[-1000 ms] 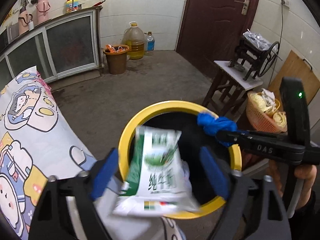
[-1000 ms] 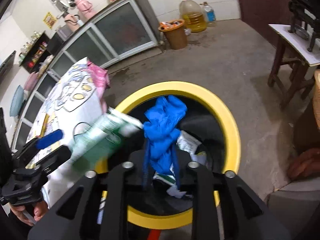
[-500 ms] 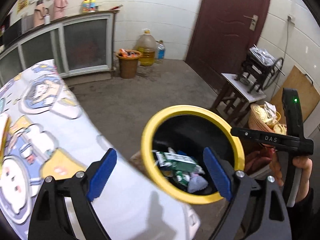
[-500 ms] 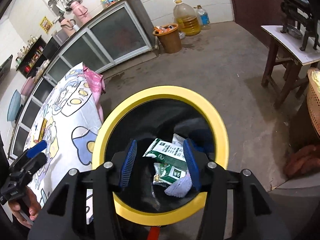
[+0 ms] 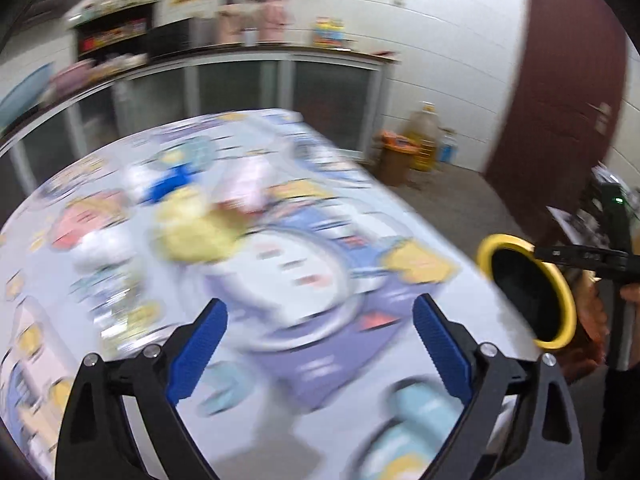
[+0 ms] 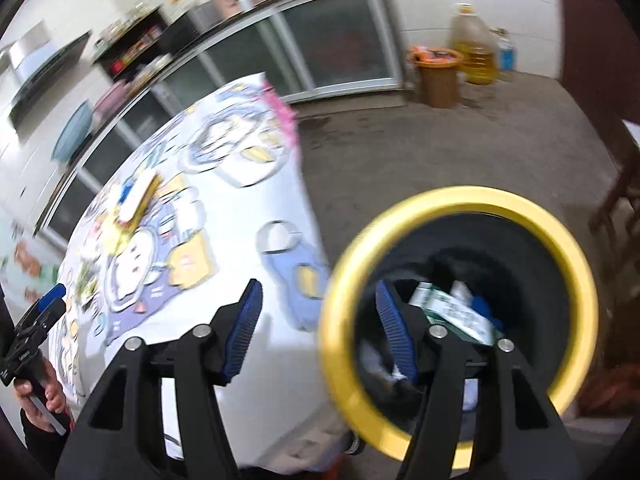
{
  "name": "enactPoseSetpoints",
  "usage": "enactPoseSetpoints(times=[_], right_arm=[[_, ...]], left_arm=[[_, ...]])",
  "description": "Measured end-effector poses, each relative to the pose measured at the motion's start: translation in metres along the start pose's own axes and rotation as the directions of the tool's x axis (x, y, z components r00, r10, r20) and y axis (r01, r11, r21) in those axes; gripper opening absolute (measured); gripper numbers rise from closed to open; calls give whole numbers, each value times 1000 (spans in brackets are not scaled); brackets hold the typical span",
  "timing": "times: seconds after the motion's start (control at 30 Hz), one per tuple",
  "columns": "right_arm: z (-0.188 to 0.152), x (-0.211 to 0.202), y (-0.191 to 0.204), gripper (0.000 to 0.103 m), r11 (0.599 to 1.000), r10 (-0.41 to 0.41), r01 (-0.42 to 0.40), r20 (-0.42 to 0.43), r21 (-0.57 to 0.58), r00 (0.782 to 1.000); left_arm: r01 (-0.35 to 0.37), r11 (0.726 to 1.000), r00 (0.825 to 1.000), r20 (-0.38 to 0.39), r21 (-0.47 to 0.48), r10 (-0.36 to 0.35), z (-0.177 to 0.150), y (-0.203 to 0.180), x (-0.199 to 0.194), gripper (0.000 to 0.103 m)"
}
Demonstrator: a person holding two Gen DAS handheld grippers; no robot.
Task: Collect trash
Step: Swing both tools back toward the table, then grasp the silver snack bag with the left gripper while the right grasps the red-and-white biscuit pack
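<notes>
one yellow-rimmed bin (image 6: 460, 208), one brown bucket (image 6: 438, 76), two bottles (image 6: 474, 46), two grippers (image 5: 318, 344).

Yellow-rimmed bin (image 6: 460, 200), green-white carton (image 6: 456, 312) inside

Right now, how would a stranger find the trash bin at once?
Start at the table with the cartoon tablecloth. On the floor beside its near corner stands the trash bin, with a green-and-white carton inside. Its bright yellow rim and black interior distinguish it from the brown bucket by the wall.
</notes>
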State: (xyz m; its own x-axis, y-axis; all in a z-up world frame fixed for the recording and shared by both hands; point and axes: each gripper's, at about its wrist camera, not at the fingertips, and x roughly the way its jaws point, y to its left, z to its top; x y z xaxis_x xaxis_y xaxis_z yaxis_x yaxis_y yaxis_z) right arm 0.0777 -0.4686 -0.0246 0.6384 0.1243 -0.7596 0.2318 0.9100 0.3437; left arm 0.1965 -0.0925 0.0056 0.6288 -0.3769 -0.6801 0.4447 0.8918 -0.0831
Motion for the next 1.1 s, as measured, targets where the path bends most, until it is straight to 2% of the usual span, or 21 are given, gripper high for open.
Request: enactPoseSetpoints(times=[0.07,0.13,0.27,0.33,0.37,0.43,0.53,0.6,0.67,0.73,0.87,0.97,1.1], right_arm=[[5,12,26,60,999,23,-24,-18,-45,1000],[13,27,59,65,994,63,-66,-41,-86,997],[30,57,120,73,974,163,-176,-102,-139,981],[39,72,145,84,966,197,-214,-122,-143,973],[44,78,156,84,962,214,-234,-138,-142,967],[58,100,183,88,946,274,-301,-197,-121,941],[76,130,215,90,933,317,-351,-275,-83,908],[88,148,233,93,931,325,-360,-311,-62,893],[96,162,246,93,937,308,-344,-329,-57,893],[103,179,260,93,942,299,-333,-365,-34,882],[115,200,272,93,949,291,-317,-406,5,866],[119,216,280,94,947,305,-317,-442,48,844],[123,233,282,94,958,277,-282,-458,60,845]], left_arm=[[-56,997,998,-1,-52,56,-7,35,-11,93],[-103,991,995,6,-84,103,-13,63,-21,94],[-181,977,983,17,-115,184,-16,97,-30,95],[-199,973,979,14,-117,202,-16,112,-31,95],[-200,973,979,14,-117,203,-15,112,-30,95],[-206,973,978,9,-101,208,-13,121,-27,95],[-224,972,975,-25,-65,223,-9,125,-14,95],[-223,973,974,-38,-49,222,-8,127,-7,95],[-222,974,974,-59,-39,219,-7,130,4,95],[-216,976,974,-77,-42,212,-7,131,10,95],[-213,975,974,-90,-64,207,-6,139,18,95],[-207,975,974,-107,-80,198,-2,145,26,95],[-174,980,975,-157,-100,157,3,150,46,95]])
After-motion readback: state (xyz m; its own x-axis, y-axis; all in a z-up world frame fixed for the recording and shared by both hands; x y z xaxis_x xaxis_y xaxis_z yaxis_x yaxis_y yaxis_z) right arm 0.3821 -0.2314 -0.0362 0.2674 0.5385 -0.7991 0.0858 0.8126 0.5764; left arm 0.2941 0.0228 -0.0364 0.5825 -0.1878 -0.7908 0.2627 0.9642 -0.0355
